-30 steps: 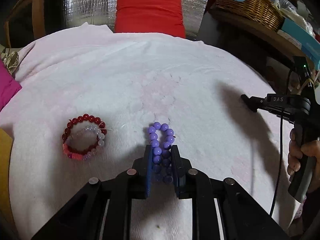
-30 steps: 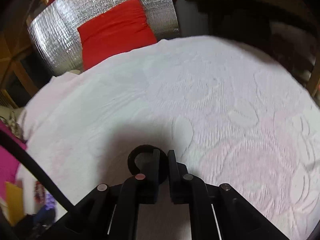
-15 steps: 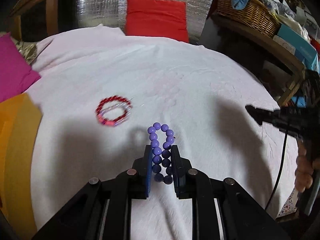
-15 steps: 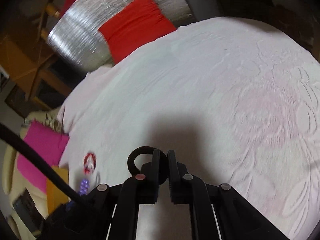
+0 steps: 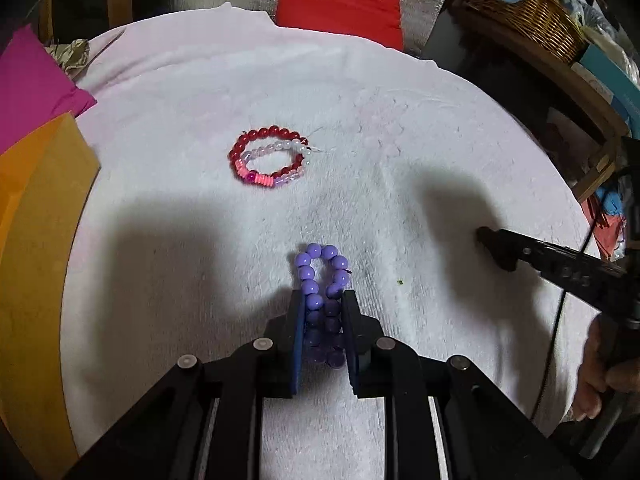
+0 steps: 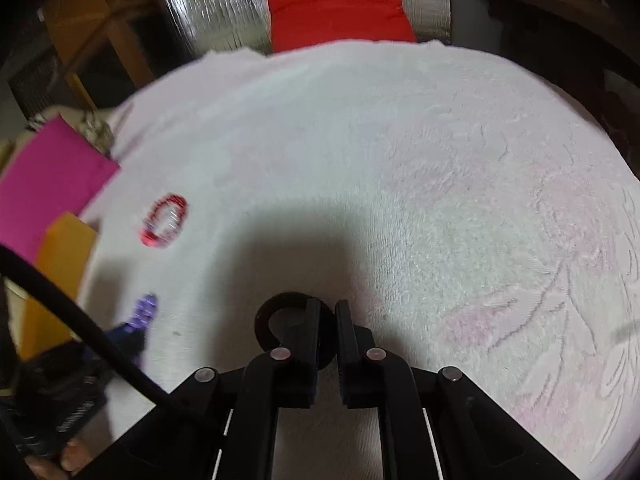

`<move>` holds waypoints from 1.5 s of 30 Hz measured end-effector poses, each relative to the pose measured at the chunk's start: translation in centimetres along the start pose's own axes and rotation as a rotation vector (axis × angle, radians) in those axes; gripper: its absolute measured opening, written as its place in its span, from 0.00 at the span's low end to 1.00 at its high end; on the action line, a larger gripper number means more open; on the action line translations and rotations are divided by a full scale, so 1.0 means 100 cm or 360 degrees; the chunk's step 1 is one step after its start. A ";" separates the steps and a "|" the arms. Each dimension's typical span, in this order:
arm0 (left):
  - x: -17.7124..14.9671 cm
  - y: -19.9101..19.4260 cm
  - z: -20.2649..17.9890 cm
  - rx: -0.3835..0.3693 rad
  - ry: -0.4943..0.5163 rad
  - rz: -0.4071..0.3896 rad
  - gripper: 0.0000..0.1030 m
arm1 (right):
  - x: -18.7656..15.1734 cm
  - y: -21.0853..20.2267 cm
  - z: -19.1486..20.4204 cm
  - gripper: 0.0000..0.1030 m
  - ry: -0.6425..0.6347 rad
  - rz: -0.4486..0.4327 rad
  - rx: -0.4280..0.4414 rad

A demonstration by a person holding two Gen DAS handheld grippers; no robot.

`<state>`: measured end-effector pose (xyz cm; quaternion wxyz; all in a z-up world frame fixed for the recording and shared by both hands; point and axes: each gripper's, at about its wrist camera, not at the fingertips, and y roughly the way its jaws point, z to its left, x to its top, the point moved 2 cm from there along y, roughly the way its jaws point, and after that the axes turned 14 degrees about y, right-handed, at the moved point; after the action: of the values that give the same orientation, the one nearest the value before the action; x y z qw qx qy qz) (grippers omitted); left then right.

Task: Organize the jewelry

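Here, left gripper (image 5: 322,312) pinching purple bead bracelet (image 5: 322,276) flat for carrying; ahead, red and pink bracelets (image 5: 270,157) stacked on white towel (image 5: 400,140). Right gripper (image 6: 325,322) clamped on black ring (image 6: 276,320), likely bound there too.

The left gripper (image 5: 323,316), matte black plastic, has two flat fingers faced with dark blue pads (image 5: 296,344); silver round screw heads sit behind them on the angled linkage bars. The right gripper (image 6: 325,322) matches it, and a thick black cable (image 6: 80,320) runs at its left. Its pads look black, perhaps from shadow.
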<state>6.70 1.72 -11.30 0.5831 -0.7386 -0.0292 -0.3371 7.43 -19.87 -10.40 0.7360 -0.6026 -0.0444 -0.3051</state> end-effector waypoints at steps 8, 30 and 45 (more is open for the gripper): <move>-0.001 -0.004 -0.004 -0.0112 0.0032 0.0004 0.43 | 0.011 0.003 0.003 0.29 -0.0008 0.0064 0.0000; 0.002 -0.003 -0.018 0.0008 0.0297 -0.0017 0.19 | -0.001 0.002 0.012 0.10 -0.0171 0.0017 -0.0066; 0.012 -0.017 -0.008 -0.0044 0.0191 -0.0091 0.01 | 0.008 -0.018 0.014 0.10 -0.0025 -0.0072 0.0074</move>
<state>6.45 1.13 -9.15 0.5638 -0.7238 -0.0106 -0.3978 7.59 -19.07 -8.17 0.7423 -0.5867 -0.0706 -0.3158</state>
